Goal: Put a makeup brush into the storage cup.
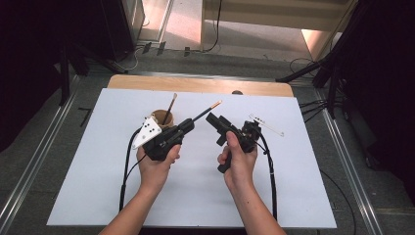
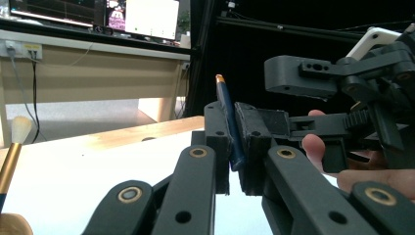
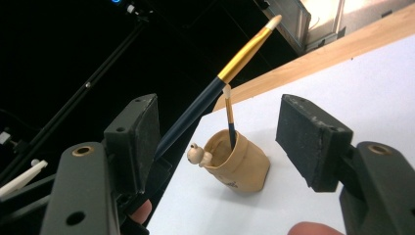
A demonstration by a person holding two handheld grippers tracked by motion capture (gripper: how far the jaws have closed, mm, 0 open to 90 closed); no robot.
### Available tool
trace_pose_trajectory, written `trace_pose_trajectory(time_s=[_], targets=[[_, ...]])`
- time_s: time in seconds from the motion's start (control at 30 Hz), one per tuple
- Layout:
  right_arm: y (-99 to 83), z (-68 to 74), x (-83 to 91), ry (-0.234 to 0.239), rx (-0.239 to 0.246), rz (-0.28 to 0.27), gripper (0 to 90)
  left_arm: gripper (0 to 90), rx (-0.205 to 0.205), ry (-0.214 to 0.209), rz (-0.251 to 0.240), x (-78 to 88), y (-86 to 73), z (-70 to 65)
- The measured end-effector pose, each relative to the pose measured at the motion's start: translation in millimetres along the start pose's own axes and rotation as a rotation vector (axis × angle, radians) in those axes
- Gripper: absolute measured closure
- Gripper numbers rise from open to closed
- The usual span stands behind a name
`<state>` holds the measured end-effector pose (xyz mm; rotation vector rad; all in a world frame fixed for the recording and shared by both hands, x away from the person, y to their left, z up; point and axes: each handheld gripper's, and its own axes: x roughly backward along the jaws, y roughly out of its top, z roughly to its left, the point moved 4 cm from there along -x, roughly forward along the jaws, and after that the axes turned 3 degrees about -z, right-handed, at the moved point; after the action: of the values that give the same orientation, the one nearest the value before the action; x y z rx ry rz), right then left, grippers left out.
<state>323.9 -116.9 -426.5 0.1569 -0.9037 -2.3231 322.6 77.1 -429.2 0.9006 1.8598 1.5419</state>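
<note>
A dark-handled brush (image 1: 204, 113) is clamped between the jaws of the left tool (image 1: 187, 125), raised above the white table (image 1: 98, 161) just right of the tan holder (image 1: 157, 119). A second brush (image 1: 170, 109) is stood inside that holder. The right tool (image 1: 211, 119) is held further right of the holder, jaws apart and empty.

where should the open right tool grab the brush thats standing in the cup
Take the brush in the cup on its gold and dark handle just above the cup rim, coming from above with the right tool. It stands nearly upright, bristles up, so the handle is the exposed part; the lower end sits inside the cup.
</note>
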Motion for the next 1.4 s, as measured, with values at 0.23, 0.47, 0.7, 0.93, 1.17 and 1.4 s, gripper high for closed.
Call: trace_pose_trajectory(time_s=[0.23,0.47,0.7,0.93,1.17,1.4], targets=[[0.0,-1.5,-1.7,0.0,-0.08,0.006,39.8,86.2,-0.007,-0.003,0.002,-0.3,-2.1,-3.2],[0.4,-2.4,-2.8,0.004,-0.136,0.004,43.6,86.2,-0.006,-0.005,0.0,-0.6,-5.0,-5.4],[0.1,-2.6,-5.2,0.018,-0.185,0.011,45.6,86.1,-0.009,-0.009,-0.006,-0.1,-5.9,-7.0],[0.2,-2.1,-8.5,0.037,-0.234,0.013,53.9,86.1,-0.017,-0.01,-0.003,-0.3,-7.2,-7.7],[0.6,-4.2,-11.3,0.044,-0.269,0.012,60.9,86.1,-0.02,-0.013,-0.003,-0.5,-7.7,-8.9],[1.5,-4.0,-12.5,0.067,-0.304,0.019,70.1,86.1,-0.024,-0.024,-0.009,-1.4,-7.9,-11.4]])
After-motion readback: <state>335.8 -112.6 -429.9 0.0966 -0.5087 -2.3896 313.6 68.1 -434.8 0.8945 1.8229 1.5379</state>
